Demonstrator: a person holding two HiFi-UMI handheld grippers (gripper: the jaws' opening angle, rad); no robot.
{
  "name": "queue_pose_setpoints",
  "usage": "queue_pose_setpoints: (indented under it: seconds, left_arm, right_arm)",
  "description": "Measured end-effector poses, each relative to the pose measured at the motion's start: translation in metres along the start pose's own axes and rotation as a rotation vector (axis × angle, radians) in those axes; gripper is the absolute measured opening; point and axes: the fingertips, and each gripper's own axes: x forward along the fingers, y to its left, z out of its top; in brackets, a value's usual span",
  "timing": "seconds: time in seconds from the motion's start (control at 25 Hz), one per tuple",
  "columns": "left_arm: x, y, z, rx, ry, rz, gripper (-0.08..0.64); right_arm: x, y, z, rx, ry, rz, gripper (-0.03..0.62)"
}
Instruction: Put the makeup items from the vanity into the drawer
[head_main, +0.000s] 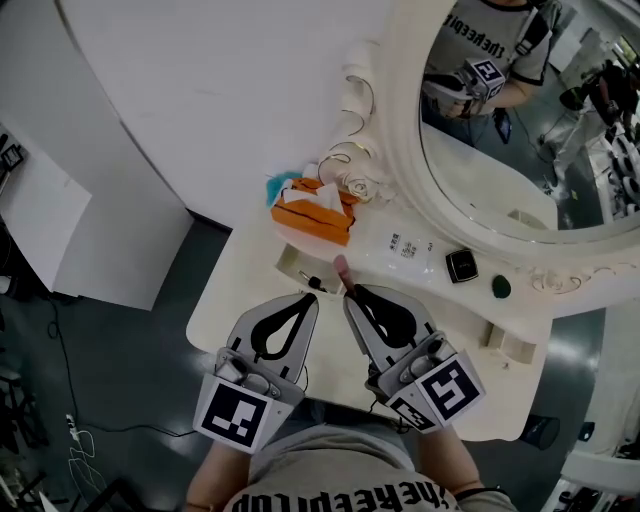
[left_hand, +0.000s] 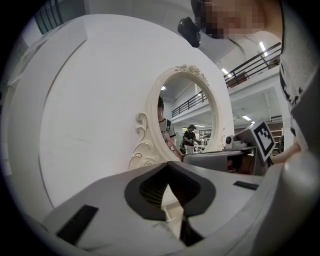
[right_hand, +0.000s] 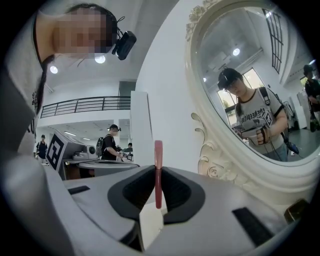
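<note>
Mirror cut off at the head view's right edge; white labels on the vanity too small to read.

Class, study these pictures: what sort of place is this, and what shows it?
Probably a mock dressing corner set up inside a large hall: an ornate oval mirror on a cream vanity, a pink makeup stick in the right tool, and a railed balcony behind.
</note>
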Motion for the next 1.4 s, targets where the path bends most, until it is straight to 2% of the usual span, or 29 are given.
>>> queue_pose_setpoints:
  seconds: [0.44,0.68,1.4]
  left_arm:
    - [0.003,0.039,0.001,-0.002,0.013,-0.063,0.015]
    - [0.005,0.060,-0.003,-0.009,0.028,-0.071,0.015]
    - [0.011,0.086,-0.024,-0.055,0.077,-0.034,0.015]
  right_arm:
    - [0.036,-0.003,-0.011,0.000,0.037,-0.078,0.060]
    - [0.055,-0.010,-0.023,-0.020,0.078,-0.099,0.060]
    - [0.083,-0.033,-0.077,-0.038,0.245,-0.068,0.060]
